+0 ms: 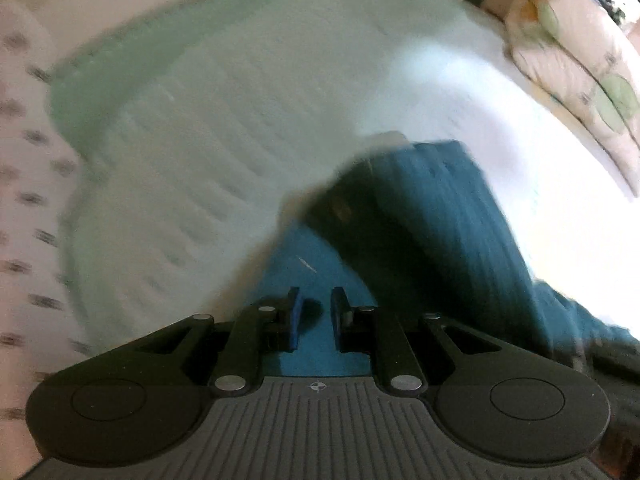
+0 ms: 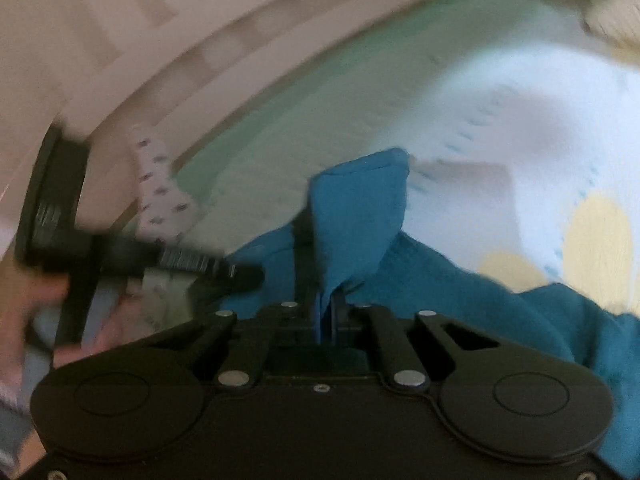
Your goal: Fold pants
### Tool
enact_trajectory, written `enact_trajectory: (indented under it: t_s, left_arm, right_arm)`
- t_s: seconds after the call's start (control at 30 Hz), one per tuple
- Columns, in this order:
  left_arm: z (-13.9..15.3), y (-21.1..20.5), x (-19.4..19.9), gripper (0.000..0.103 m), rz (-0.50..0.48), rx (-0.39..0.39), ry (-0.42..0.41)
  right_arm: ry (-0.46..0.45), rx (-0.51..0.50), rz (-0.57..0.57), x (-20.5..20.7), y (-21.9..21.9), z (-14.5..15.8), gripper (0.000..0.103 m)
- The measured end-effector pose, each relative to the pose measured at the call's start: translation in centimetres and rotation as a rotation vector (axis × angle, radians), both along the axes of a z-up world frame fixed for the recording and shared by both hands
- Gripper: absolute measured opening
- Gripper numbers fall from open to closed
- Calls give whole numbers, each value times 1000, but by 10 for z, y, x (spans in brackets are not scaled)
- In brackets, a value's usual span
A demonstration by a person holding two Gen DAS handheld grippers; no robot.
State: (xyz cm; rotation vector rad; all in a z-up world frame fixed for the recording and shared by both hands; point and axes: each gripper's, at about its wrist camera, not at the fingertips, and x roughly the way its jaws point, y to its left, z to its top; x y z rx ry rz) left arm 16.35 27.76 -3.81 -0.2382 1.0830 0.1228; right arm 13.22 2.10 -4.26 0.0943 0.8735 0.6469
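Observation:
The blue pants lie on a pale green bed sheet, blurred by motion. In the left wrist view my left gripper hovers just above a flat blue part of the pants; its jaws stand a little apart with nothing between them. In the right wrist view my right gripper is shut on a fold of the pants, which rises in a peak above the jaws. The rest of the pants trails to the right. The left gripper's black body and the hand holding it show at the left.
A cream floral pillow or duvet lies at the far right of the bed. A white dotted cloth lies along the left edge. A yellow pattern marks the sheet at right. A pale wall or headboard runs behind.

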Motion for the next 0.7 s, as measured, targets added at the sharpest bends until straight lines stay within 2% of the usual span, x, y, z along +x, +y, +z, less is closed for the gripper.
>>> enact_trajectory:
  t_s: [0.1, 0.17, 0.23, 0.3, 0.43, 0.5, 0.6, 0.7]
  left_arm:
    - [22, 8, -11, 15, 38, 100, -50]
    - [33, 10, -18, 15, 51, 131, -68]
    - [36, 9, -20, 15, 52, 147, -72]
    - [38, 4, -23, 15, 36, 155, -76]
    - [41, -8, -33, 15, 10, 156, -83]
    - [36, -21, -30, 15, -9, 134, -86]
    - [19, -47, -28, 15, -77, 97, -47]
    - [-9, -69, -26, 15, -122, 111, 18]
  right_arm:
    - [-46, -139, 107, -31, 33, -12, 14]
    - [-59, -229, 159, -45, 52, -30, 23]
    - [-26, -242, 179, -53, 59, -43, 29]
    - [13, -192, 171, -58, 54, -41, 29]
    - [50, -48, 80, -61, 18, -17, 34]
    - [64, -18, -2, -56, -7, -10, 35]
    - [92, -27, -134, -49, -43, -11, 37]
    - [118, -91, -208, -50, -70, -24, 37]
